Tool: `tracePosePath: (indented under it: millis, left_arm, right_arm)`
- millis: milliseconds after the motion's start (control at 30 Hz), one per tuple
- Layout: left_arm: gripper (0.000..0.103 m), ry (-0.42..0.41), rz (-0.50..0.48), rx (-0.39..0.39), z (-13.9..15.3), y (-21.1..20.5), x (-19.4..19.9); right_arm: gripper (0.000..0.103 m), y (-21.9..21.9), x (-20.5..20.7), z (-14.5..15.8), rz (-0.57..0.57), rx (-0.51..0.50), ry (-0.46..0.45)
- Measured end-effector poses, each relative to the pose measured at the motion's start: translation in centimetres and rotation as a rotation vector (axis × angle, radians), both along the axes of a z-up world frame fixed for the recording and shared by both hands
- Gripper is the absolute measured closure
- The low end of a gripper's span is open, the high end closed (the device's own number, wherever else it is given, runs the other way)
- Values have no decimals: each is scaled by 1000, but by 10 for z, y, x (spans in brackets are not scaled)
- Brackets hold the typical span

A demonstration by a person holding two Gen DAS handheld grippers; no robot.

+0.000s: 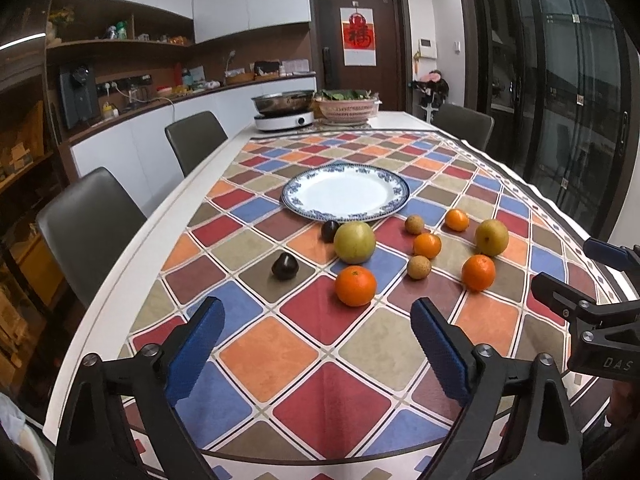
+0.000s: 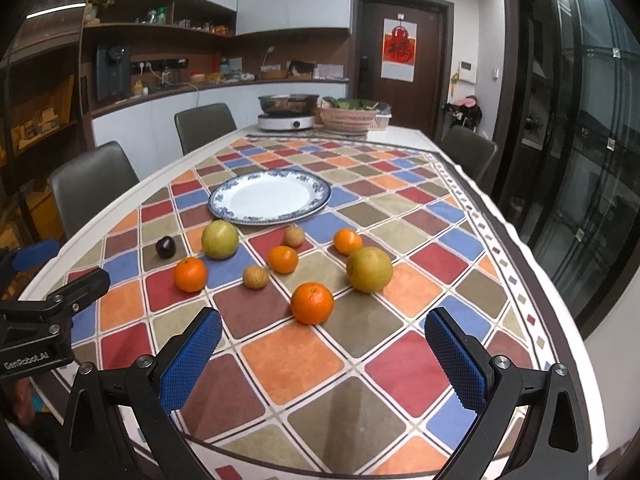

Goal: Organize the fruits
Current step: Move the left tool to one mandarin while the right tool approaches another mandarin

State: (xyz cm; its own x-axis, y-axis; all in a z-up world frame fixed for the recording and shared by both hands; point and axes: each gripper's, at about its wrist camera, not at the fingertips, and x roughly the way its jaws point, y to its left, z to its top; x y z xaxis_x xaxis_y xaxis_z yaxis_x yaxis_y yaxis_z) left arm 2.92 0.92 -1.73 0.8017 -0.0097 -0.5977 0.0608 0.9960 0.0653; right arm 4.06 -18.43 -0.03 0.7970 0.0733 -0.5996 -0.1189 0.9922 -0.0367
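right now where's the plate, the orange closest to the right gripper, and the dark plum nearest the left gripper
plate [image 2: 224, 204]: right wrist view, on its blue patterned rim, left side.
orange [image 2: 312, 303]: right wrist view, middle of its front face.
plum [image 1: 284, 266]: left wrist view, middle of its dark skin.

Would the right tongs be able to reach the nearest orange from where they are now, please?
Probably yes: the right tongs are open, and the nearest orange sits just ahead between their fingers on the tablecloth, apart from the pear, with nothing between.
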Motion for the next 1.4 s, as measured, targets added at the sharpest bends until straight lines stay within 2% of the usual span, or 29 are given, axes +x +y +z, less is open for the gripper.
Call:
tracePosePath:
  millis: [167,433,633,800,1200,1400]
  left_arm:
    - [17,44,-15,5,-10,-1,14]
    - [31,110,-70,7,-22,-5,34]
    - [34,134,-108,10,-29,-10,52]
    - [38,163,-150,6,-36,-15,65]
    - [46,236,-183,-6,-53,-22,96]
    - [53,266,-204,-9,-61,-25,106]
  right_arm:
    - [2,0,15,-11,17,8,51]
    - [18,3,38,-28,40,20,129]
    - [29,4,55,-39,61,32,177]
    - [34,6,66,-42,80,35,194]
    - [50,8,91,-56,108,43,274]
    - [56,7,100,-61,106,55,307]
